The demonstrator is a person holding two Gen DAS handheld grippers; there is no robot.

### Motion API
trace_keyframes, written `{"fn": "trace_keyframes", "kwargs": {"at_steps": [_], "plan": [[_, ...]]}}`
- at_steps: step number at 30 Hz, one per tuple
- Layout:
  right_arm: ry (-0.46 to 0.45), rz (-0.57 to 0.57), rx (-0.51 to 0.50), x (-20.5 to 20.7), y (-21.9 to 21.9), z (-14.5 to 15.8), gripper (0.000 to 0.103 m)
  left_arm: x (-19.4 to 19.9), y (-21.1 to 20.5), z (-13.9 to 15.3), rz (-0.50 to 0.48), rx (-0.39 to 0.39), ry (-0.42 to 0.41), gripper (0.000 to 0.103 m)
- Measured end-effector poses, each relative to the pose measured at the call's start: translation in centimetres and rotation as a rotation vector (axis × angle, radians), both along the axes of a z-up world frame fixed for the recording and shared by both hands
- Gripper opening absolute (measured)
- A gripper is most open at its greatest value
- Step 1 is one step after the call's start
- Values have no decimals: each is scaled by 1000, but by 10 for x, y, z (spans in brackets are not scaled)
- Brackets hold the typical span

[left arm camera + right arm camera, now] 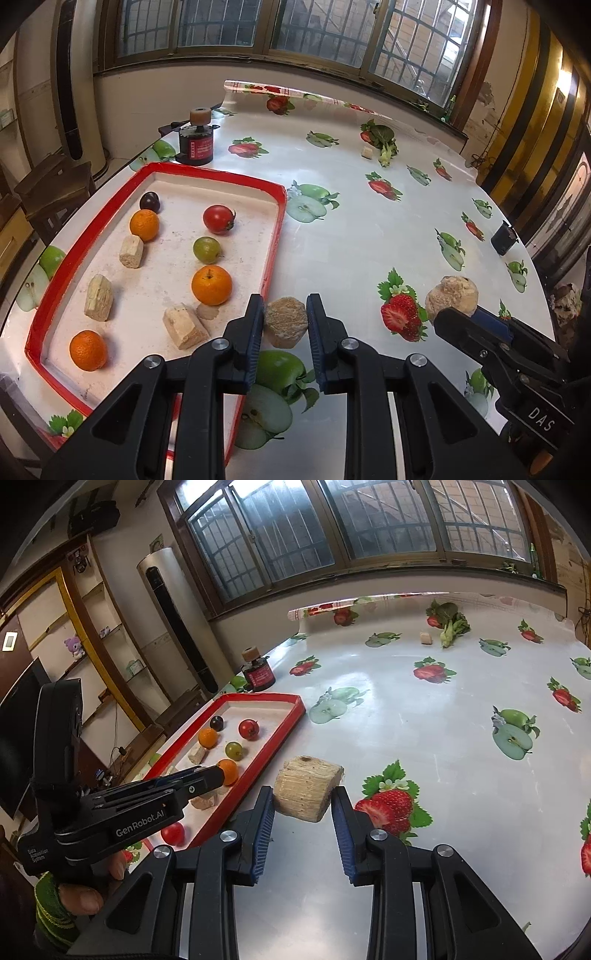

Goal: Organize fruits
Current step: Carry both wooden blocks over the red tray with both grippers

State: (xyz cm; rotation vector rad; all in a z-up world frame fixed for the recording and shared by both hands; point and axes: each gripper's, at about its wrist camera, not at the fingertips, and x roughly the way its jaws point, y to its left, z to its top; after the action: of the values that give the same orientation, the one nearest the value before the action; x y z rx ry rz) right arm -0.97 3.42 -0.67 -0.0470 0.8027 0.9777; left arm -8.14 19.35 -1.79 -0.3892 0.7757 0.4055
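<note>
Left gripper (285, 325) is clamped on a beige chunk (286, 322) just right of the red-rimmed tray (275, 236), where the fruits already lie. Right gripper (303, 806) holds a larger beige chunk (308, 788), also right of the tray. Recommendation: carry each chunk clear over the rim, lower onto bare tray floor, then release.

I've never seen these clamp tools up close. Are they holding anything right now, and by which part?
Yes, both. The left gripper pinches a tan chunk by its two sides; the right gripper grips a larger pale chunk, also across its sides.
</note>
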Motion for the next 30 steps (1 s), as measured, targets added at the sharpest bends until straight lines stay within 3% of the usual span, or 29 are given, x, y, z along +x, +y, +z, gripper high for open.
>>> {"fn": "trace_keyframes", "kwargs": {"at_steps": [15,30], "plan": [[-10,75,-7,-14,42,3,32,-17,28,-9,58,-19,4,21],[-13,145,-20,-1,93,2,32,-43,87,-16,146,-100,-15,21]]}}
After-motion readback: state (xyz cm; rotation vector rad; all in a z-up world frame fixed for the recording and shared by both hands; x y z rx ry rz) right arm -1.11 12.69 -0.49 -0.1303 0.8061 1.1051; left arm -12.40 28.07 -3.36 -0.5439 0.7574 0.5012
